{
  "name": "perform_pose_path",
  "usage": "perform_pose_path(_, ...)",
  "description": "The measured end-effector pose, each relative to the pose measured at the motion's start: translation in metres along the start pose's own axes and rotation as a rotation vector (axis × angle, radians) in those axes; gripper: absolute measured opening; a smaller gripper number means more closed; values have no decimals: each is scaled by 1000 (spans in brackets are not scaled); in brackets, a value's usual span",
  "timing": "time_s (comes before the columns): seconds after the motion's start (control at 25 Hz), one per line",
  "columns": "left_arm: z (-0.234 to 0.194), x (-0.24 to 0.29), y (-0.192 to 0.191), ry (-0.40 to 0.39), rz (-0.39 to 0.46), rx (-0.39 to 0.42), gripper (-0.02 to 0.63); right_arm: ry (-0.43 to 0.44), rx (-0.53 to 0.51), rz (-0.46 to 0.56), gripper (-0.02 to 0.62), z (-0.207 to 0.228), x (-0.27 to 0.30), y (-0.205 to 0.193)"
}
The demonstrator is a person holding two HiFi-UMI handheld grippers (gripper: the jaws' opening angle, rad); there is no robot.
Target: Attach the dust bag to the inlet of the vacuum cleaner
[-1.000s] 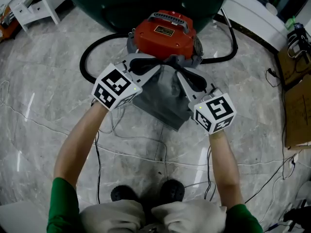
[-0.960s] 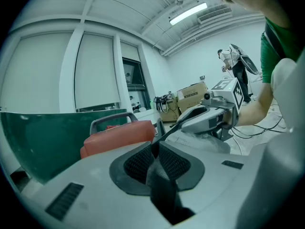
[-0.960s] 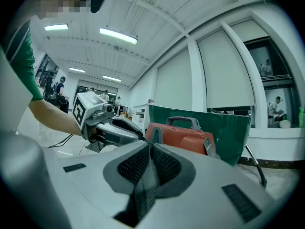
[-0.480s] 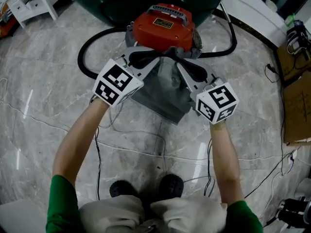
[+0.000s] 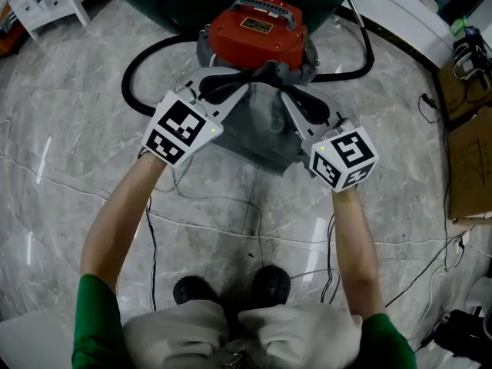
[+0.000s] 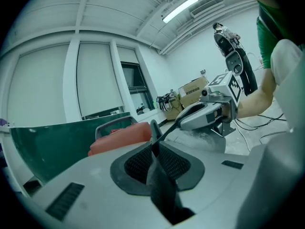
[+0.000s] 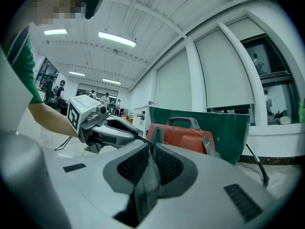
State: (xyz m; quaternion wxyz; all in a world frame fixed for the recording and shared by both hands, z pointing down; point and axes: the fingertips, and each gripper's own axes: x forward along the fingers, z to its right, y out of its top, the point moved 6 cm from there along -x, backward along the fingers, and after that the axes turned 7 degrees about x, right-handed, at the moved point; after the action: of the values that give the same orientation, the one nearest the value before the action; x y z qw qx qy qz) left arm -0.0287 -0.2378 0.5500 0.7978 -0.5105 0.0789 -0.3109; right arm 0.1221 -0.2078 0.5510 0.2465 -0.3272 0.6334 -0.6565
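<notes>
Now both grippers are holding the grey dust bag (image 5: 260,133) by its top edge, just in front of the red vacuum cleaner (image 5: 257,35) on the marble floor (image 5: 69,167). The left gripper (image 6: 153,133) is pinching a fold of the fabric with its jaws pressed together, and the right gripper (image 7: 152,149) is doing the same from the other side. The bag's top seems to be touching the cleaner's base, but the jaws are covering that place. A black hose (image 5: 132,91) is curving around the cleaner.

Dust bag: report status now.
Left gripper and right gripper both shut on dust bag, top edge. Bag held against front of vacuum cleaner; seating unclear. Nothing between.
</notes>
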Motion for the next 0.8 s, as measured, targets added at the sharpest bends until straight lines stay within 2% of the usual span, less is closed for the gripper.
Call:
perform_pose_path(0.24, 3, -5, 0, -1, -8, -19, 48, -8, -8, -3, 35, -5, -4, 0)
perform_pose_path(0.56, 4, -16, 5, 13, -17, -6, 48, -17, -12, 0, 35, -12, -12, 2)
perform_pose_path(0.8, 4, -24, 19, 35, 11, 10, 48, -36, -36, 32, 35, -18, -20, 13)
